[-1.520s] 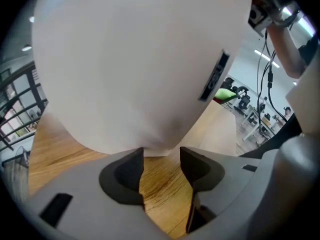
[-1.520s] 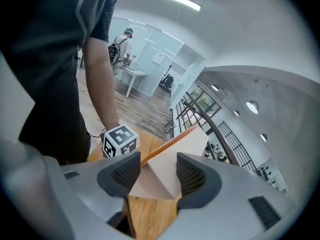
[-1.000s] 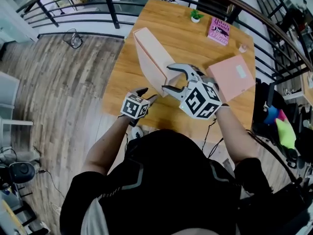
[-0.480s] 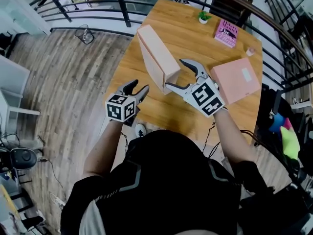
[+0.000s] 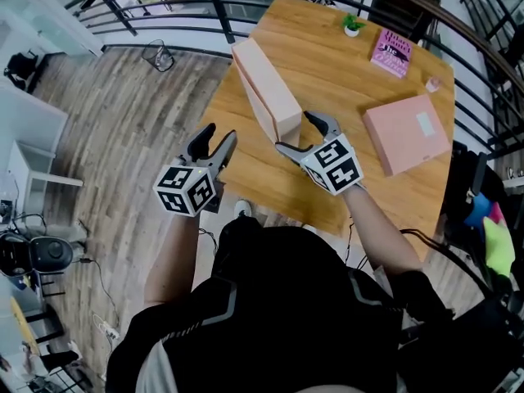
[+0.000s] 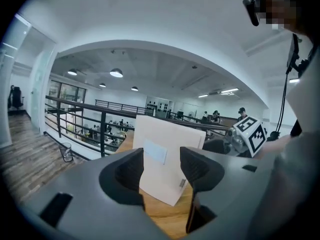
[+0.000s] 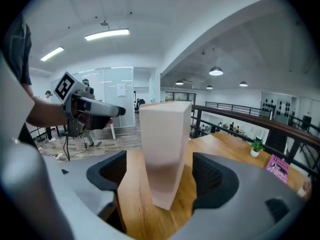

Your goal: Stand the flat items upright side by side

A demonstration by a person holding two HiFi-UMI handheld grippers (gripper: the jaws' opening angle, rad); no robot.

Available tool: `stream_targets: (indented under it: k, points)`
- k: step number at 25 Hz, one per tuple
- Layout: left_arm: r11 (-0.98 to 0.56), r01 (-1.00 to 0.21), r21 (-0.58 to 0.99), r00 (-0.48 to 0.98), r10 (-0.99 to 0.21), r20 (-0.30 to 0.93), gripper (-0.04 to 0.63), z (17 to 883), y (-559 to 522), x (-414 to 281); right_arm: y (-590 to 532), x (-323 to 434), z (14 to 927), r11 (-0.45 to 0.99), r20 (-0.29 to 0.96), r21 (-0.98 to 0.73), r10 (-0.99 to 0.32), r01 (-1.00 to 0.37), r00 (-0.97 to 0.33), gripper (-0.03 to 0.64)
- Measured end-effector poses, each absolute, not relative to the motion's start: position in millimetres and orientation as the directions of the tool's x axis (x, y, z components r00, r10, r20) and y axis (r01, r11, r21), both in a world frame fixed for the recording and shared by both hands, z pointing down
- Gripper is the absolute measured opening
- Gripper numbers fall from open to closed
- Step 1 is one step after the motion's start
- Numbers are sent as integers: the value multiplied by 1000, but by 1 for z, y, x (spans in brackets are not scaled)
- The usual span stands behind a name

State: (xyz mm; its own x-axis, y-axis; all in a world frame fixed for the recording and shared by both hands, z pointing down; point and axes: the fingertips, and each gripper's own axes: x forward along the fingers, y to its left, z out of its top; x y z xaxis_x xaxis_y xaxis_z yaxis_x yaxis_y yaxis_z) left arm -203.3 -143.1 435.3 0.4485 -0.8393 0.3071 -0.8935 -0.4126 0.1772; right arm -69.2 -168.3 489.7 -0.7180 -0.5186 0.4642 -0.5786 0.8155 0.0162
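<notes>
A long pale pink box stands upright on its edge on the wooden table. My right gripper is at its near end and open. Its jaws have just been opening, and the box stands between them with a gap on each side. My left gripper hangs raised off the table's left edge, open and empty; past its jaws the box's broad face shows. A second flat pink box lies on the table at the right.
A pink book, a small potted plant and a tiny pink object sit at the table's far right. A black railing runs behind the table. Wooden floor lies left of it.
The right jaws spread and let go of the box's near end, which now stands by itself. The left gripper rose and drew away to the left of the table.
</notes>
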Motion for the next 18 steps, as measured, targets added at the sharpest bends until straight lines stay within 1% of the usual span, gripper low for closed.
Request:
stream_targets:
  k: [3, 7, 8, 11, 18]
  points:
    - [-430, -891, 147, 455, -846, 279, 246, 423, -146, -213, -166, -82, 506, 798, 492, -1, -524, -602, -696, 414]
    - [-466, -881, 80, 470, -845, 257, 245, 409, -162, -231, -176, -90, 515, 749, 502, -25, -563, -662, -656, 413]
    - [-472, -878, 73, 475, -845, 246, 245, 404, -167, -236, -179, -91, 518, 737, 511, -21, -573, -675, -641, 404]
    - [-488, -869, 83, 493, -842, 220, 245, 395, -180, -253, -189, -96, 523, 699, 528, -11, -603, -715, -598, 327]
    - [-495, -864, 98, 504, -840, 203, 245, 392, -210, -290, -212, -112, 524, 577, 534, -86, -661, -812, -527, 311]
